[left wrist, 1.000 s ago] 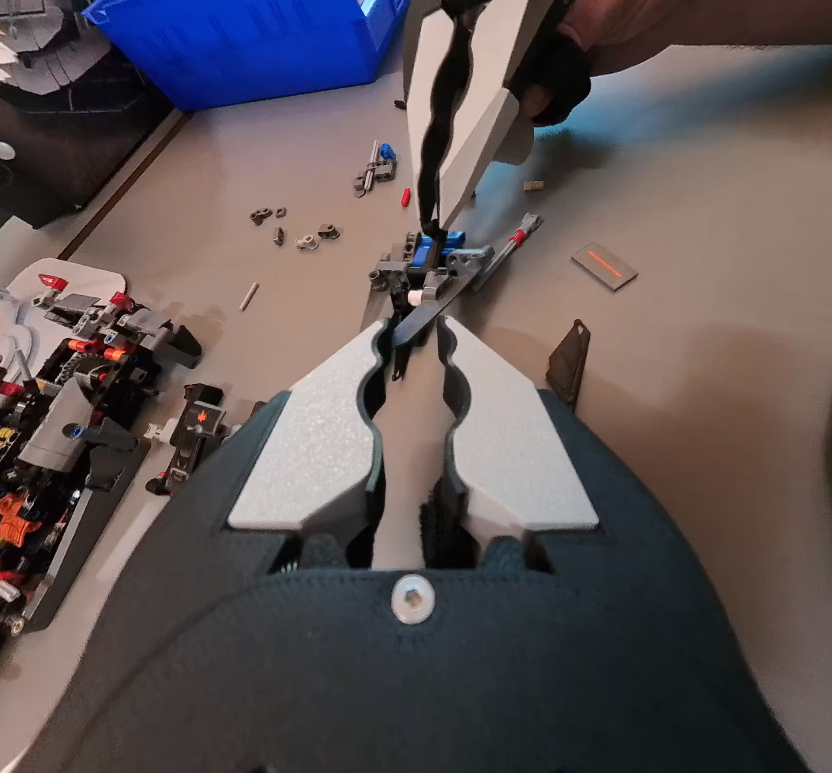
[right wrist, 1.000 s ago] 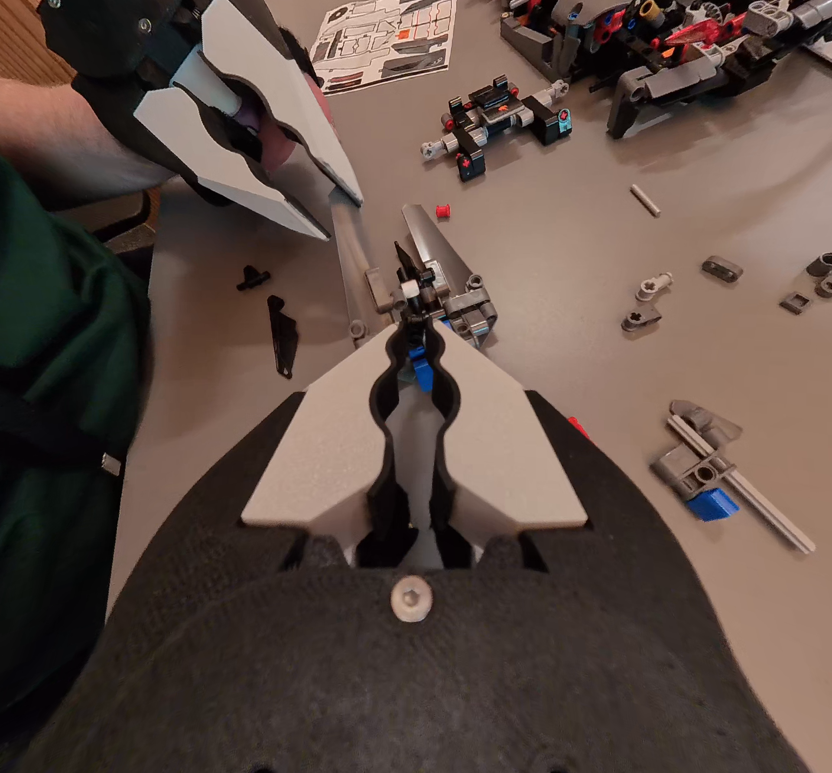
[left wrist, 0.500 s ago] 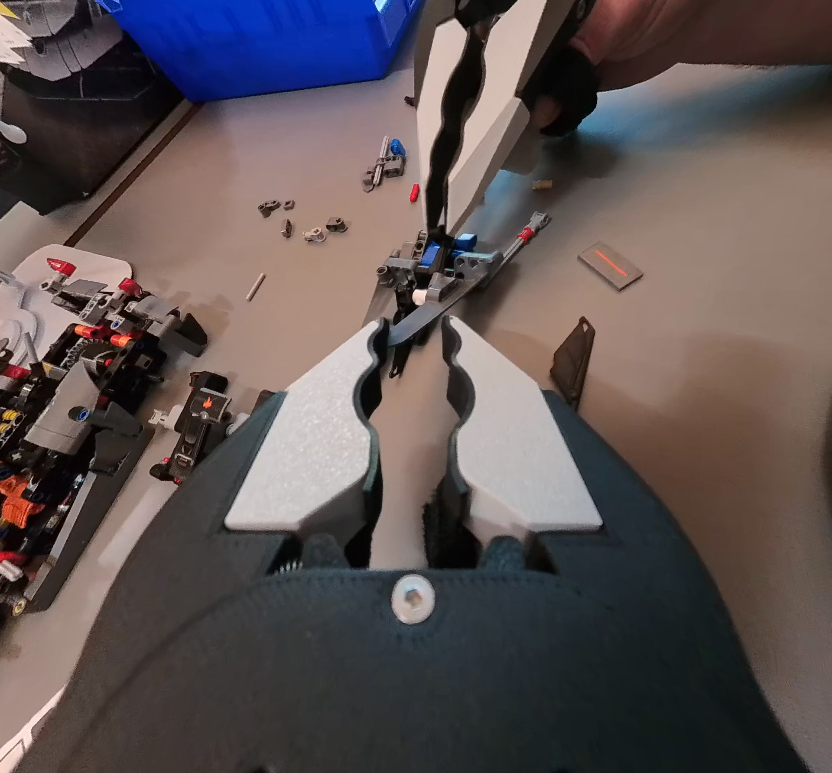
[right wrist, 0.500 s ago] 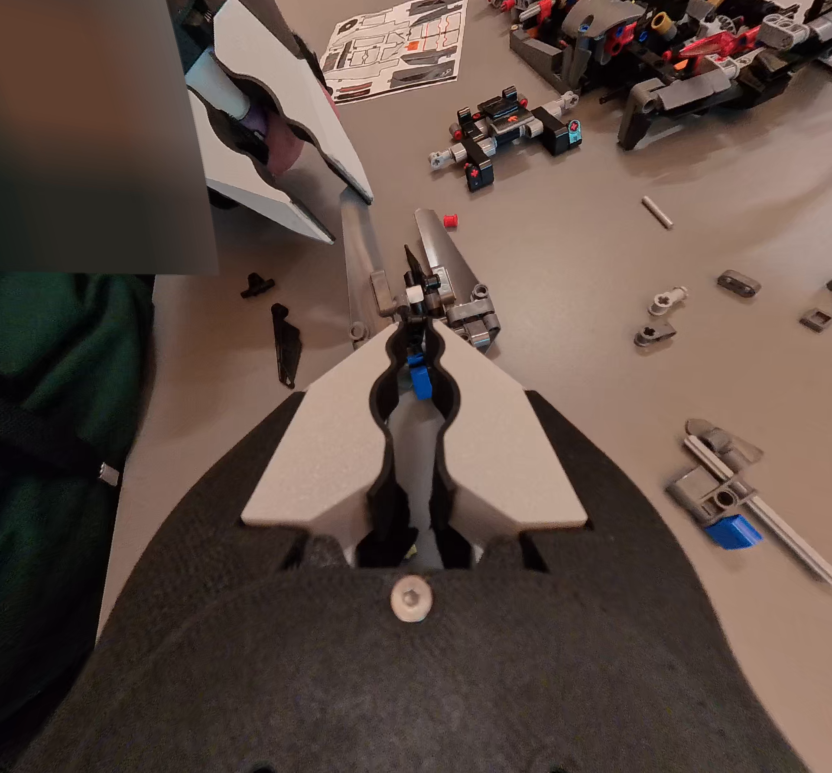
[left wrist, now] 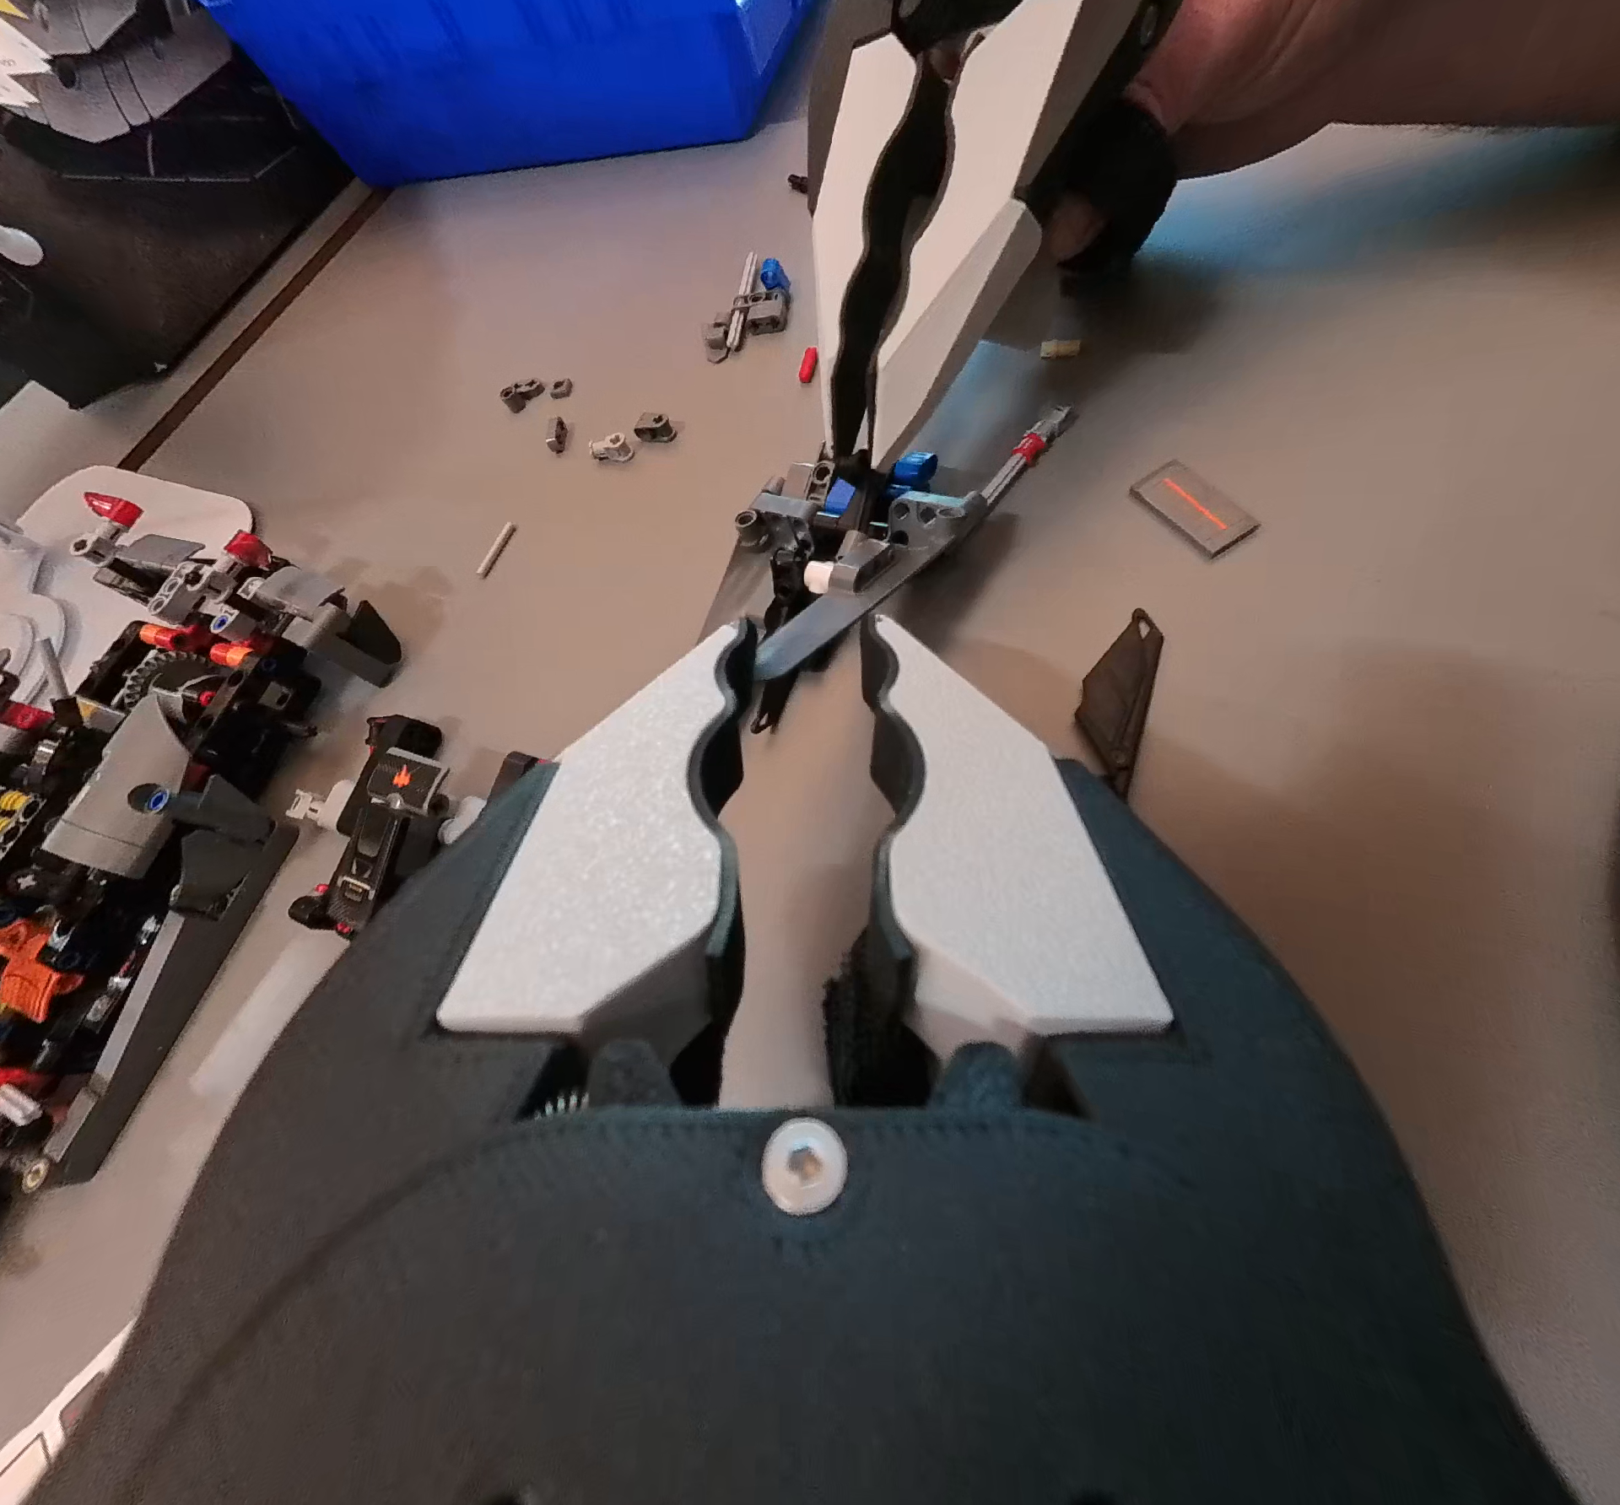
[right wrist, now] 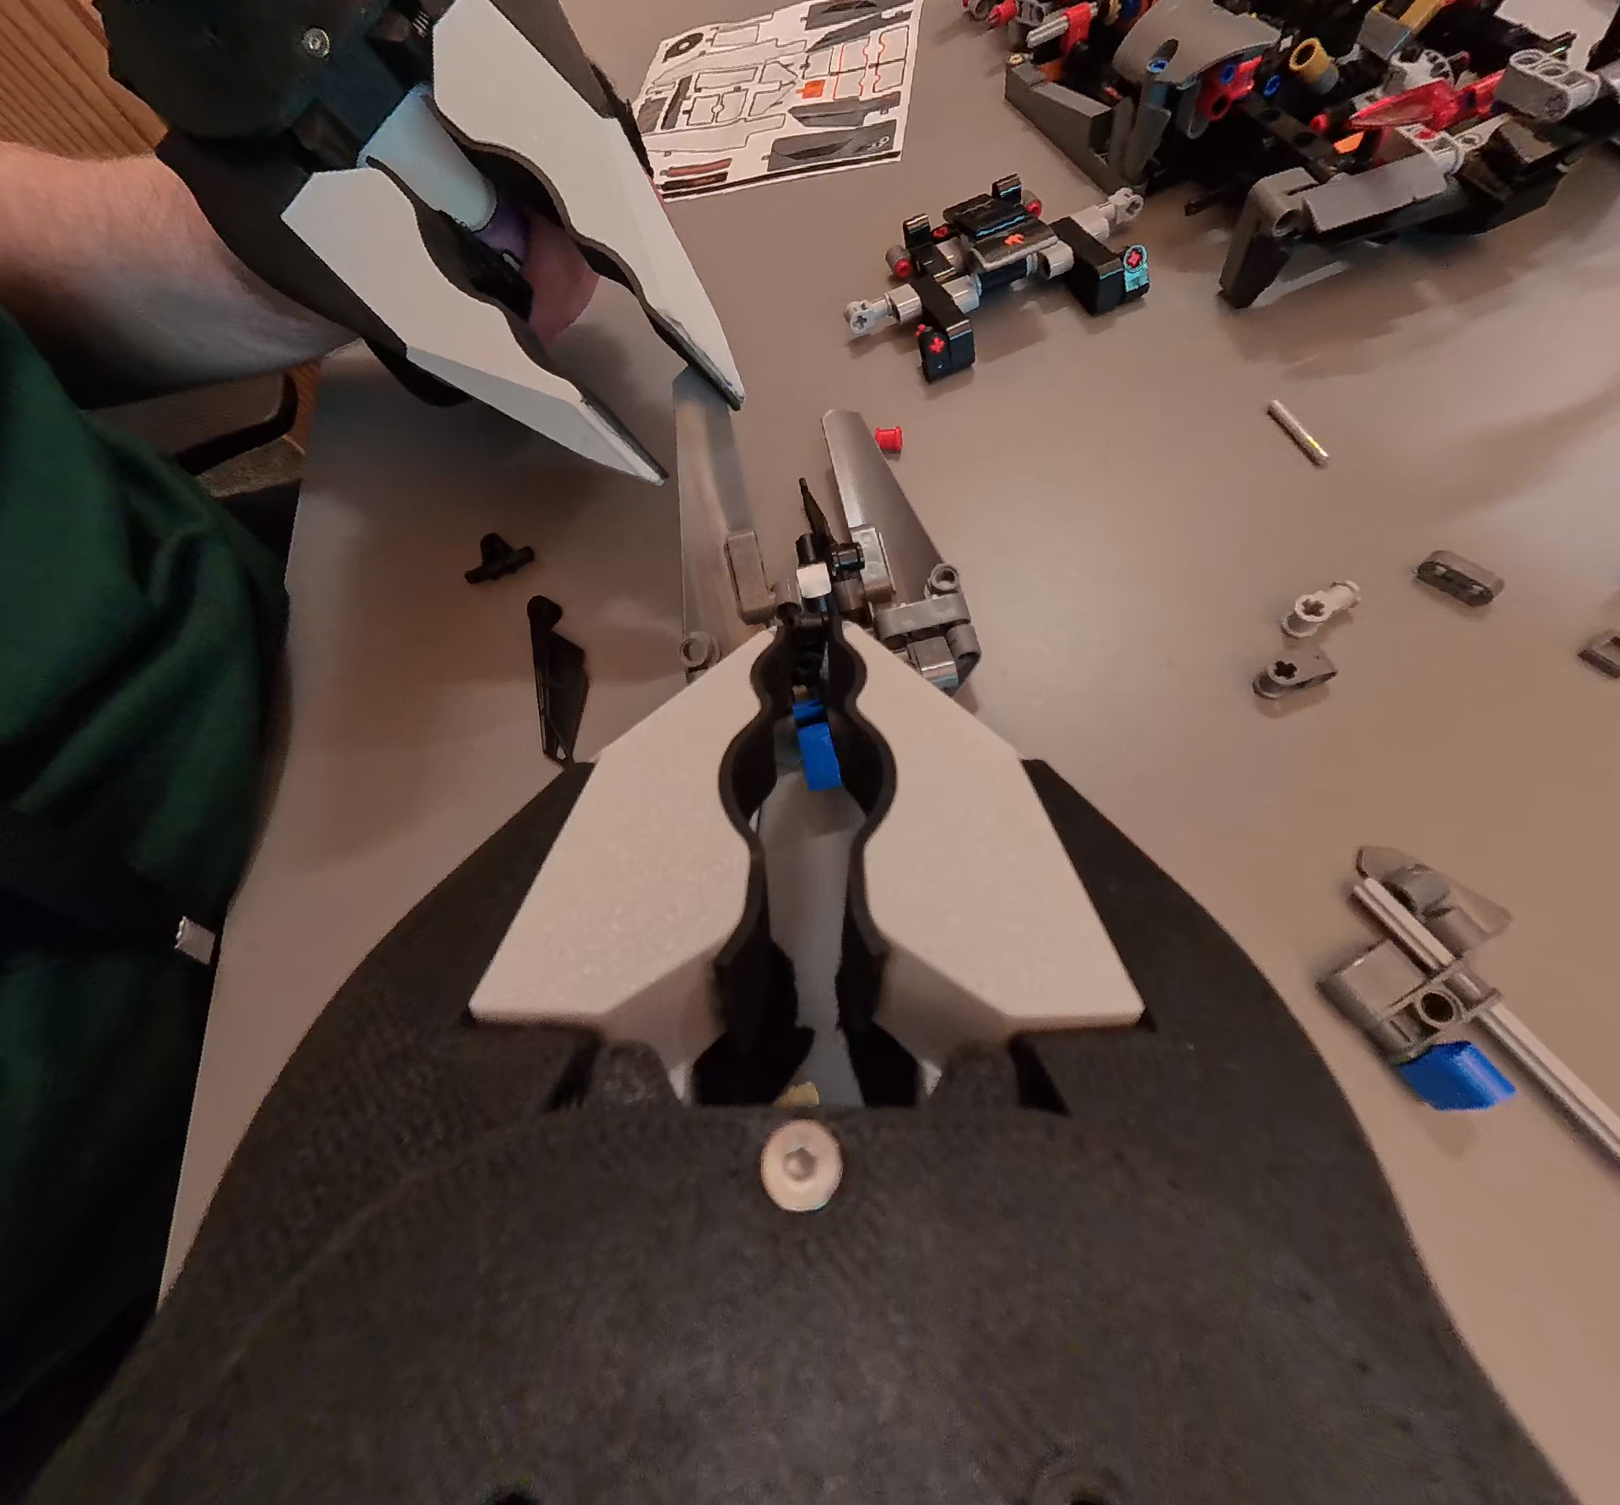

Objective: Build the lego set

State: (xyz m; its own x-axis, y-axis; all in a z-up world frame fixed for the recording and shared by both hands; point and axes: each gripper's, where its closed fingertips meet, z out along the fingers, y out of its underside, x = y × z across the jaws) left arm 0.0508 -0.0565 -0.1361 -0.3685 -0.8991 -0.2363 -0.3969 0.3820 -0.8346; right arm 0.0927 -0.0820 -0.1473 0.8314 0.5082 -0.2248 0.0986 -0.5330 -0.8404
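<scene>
A small grey lego sub-assembly (left wrist: 863, 538) with two long wing panels, a white pin and blue parts lies on the grey table (left wrist: 1315, 849). It also shows in the right wrist view (right wrist: 885, 578). My right gripper (right wrist: 808, 641) is shut on its black middle part, with a blue piece (right wrist: 817, 744) between the fingers. In the left wrist view the right gripper (left wrist: 852, 455) comes down on it from above. My left gripper (left wrist: 808, 646) is open, with the dark blade tip (left wrist: 793, 657) just between its fingertips. In the right wrist view the left gripper (right wrist: 697, 436) is open at the wing ends.
A blue bin (left wrist: 491, 34) stands at the back. The large lego model (right wrist: 1315, 61) and a small black sub-assembly (right wrist: 1008, 262) lie to one side, with a sticker sheet (right wrist: 780, 87). Loose pieces, a black triangular panel (left wrist: 1122, 692), a striped grey tile (left wrist: 1197, 508) and an axle assembly (right wrist: 1438, 998) lie around. Some 6 centimeters of space lies between my two pairs of fingers.
Almost nothing. The right gripper stays shut on the sub-assembly and the left stays open at its wing tips. Both views have shifted only slightly.
</scene>
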